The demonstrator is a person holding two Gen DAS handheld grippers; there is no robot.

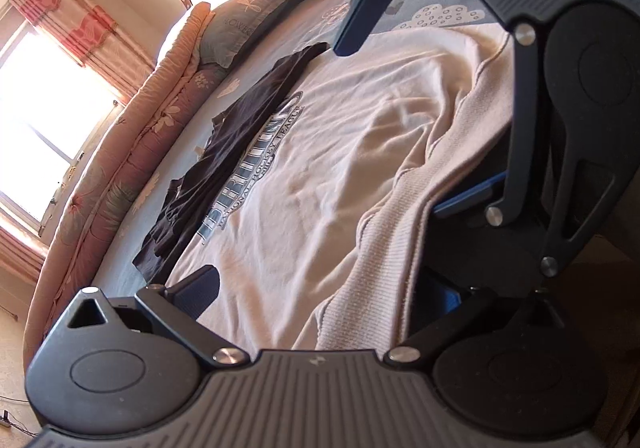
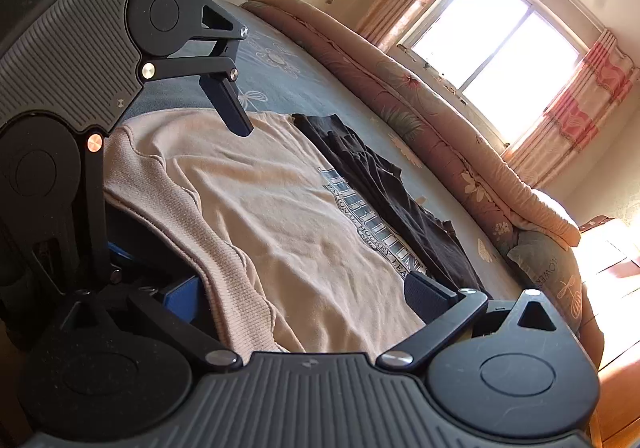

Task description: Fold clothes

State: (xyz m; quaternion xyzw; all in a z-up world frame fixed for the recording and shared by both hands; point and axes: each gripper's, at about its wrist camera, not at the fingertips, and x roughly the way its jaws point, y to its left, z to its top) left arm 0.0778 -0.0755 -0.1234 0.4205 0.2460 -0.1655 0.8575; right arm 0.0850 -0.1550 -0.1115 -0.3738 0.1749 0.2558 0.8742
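a sunlit bedroom, a window (image 2: 496,60) with pink curtains (image 2: 580,96) behind, and a wide bed (image 1: 372,8) under a grey-blue flowered sheet, with a rolled quilt (image 2: 420,120) and a pillow (image 1: 240,28) along the far side. on the sheet lies a cream sweatshirt (image 1: 328,176), spread front up with a printed hockey logo (image 1: 256,164) across the chest, its ribbed hem (image 1: 376,268) bunched and lifted at the near edge. a dark garment (image 1: 224,168) sits crumpled just beyond it, touching its far edge.

the left gripper (image 1: 316,296) hangs low over the near hem with its jaws spread wide, one finger (image 1: 200,288) resting near the cloth, holding nothing that i can see. the right gripper (image 2: 312,284) is beside it, also spread wide over the same edge, and looks empty too. each shows in the other's camera, set close together.

the sweatshirt looks light, soft and limp, thick enough to hold a crease but sure to sag and drag along the sheet if lifted from one point. i'd say the ribbed hem is the best place to pinch, one tool toward each corner, since the rib is thicker and less likely to slip. the wrinkled body wants smoothing first, and the dark garment may catch if the fold runs that way.
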